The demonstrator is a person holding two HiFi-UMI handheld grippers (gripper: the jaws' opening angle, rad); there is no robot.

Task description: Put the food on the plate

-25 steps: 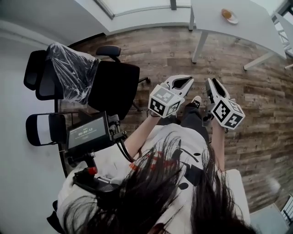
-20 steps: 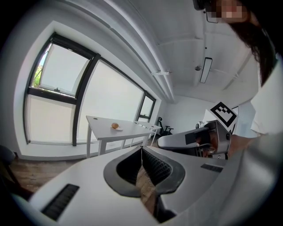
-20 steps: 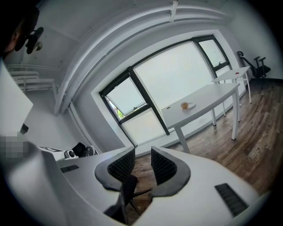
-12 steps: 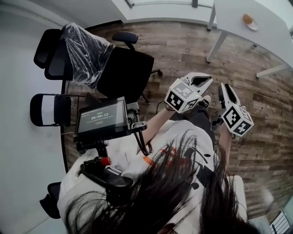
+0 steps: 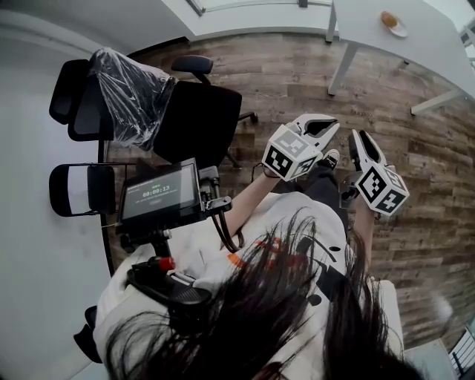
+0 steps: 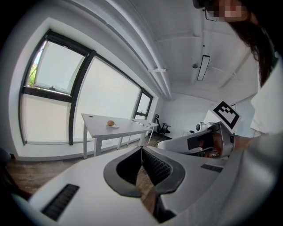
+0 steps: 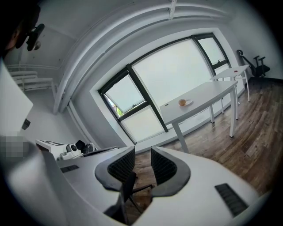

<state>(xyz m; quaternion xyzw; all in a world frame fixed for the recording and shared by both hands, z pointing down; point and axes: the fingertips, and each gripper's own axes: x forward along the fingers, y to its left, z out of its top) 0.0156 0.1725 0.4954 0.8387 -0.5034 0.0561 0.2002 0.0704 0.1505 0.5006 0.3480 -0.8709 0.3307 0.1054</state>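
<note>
A round orange-brown food item point(image 5: 388, 18) sits far off on a small white plate point(image 5: 397, 30) on a white table point(image 5: 415, 52). It also shows small in the left gripper view as the food point(image 6: 110, 123) on the table point(image 6: 99, 128), and in the right gripper view as the food point(image 7: 181, 102) beside the plate's rim point(image 7: 189, 103). My left gripper point(image 5: 331, 124) is held above the person's lap, shut and holding nothing point(image 6: 141, 149). My right gripper point(image 5: 358, 135) hovers beside it, shut, with only a slim slit between its pads point(image 7: 142, 150).
A plastic-wrapped office chair point(image 5: 122, 93) and a black chair point(image 5: 197, 126) stand to the left on the wooden floor point(image 5: 297, 74). A screen on a mount point(image 5: 157, 195) sits at the person's left. A second white table point(image 6: 142, 124) and large windows point(image 7: 172, 75) lie beyond.
The head view has swung a little, so the table and chairs shift in the picture. Both grippers stay side by side in front of the person, still shut.
</note>
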